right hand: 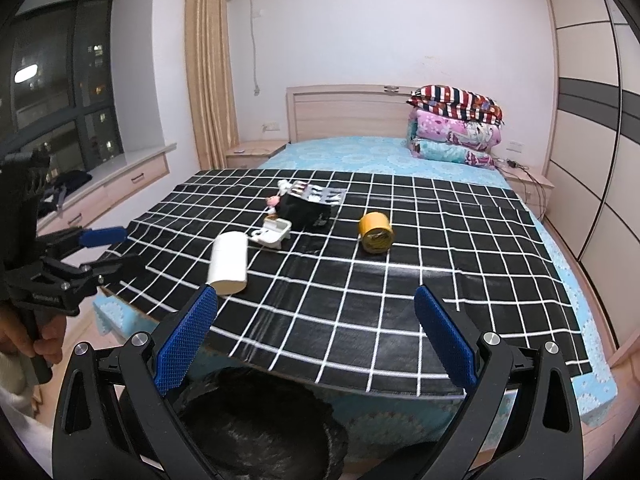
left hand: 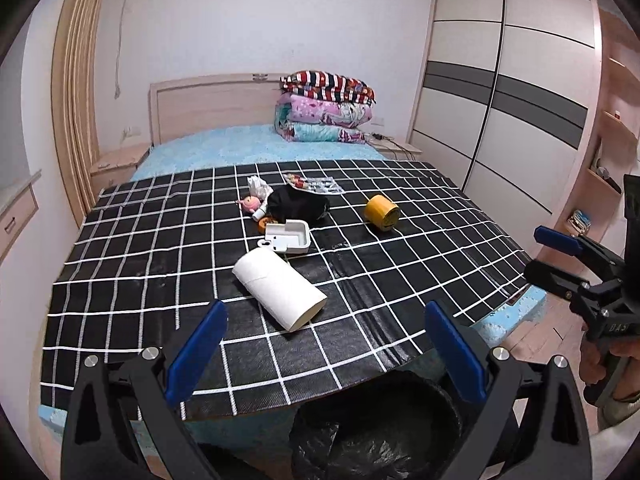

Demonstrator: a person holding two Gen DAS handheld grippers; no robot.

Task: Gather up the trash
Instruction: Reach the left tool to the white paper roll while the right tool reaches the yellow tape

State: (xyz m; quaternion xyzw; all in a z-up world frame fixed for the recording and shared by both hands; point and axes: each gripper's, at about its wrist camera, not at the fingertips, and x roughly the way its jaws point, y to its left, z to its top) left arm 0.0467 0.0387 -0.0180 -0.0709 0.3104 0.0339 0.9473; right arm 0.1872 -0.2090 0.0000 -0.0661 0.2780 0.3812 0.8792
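Note:
A white paper roll [left hand: 278,287] [right hand: 229,262] lies on a black checked cloth [left hand: 152,248] [right hand: 440,248] near the bed's foot. Behind it sit a white plastic tray [left hand: 289,237] [right hand: 273,235], a black pouch [left hand: 298,204] [right hand: 305,211], a crumpled tissue [left hand: 258,187], a pink toy [left hand: 251,203] and a yellow tape roll [left hand: 382,213] [right hand: 376,233]. A bin with a black liner [left hand: 376,432] [right hand: 260,428] stands below the bed's edge. My left gripper [left hand: 326,344] [right hand: 120,248] and my right gripper [right hand: 316,332] [left hand: 548,256] are both open and hold nothing, above the bin.
Folded quilts [left hand: 326,108] are stacked by the headboard. A wardrobe [left hand: 504,120] stands on the right, a window seat with drawers [right hand: 132,180] on the left. A hand [right hand: 28,336] holds the left gripper's handle.

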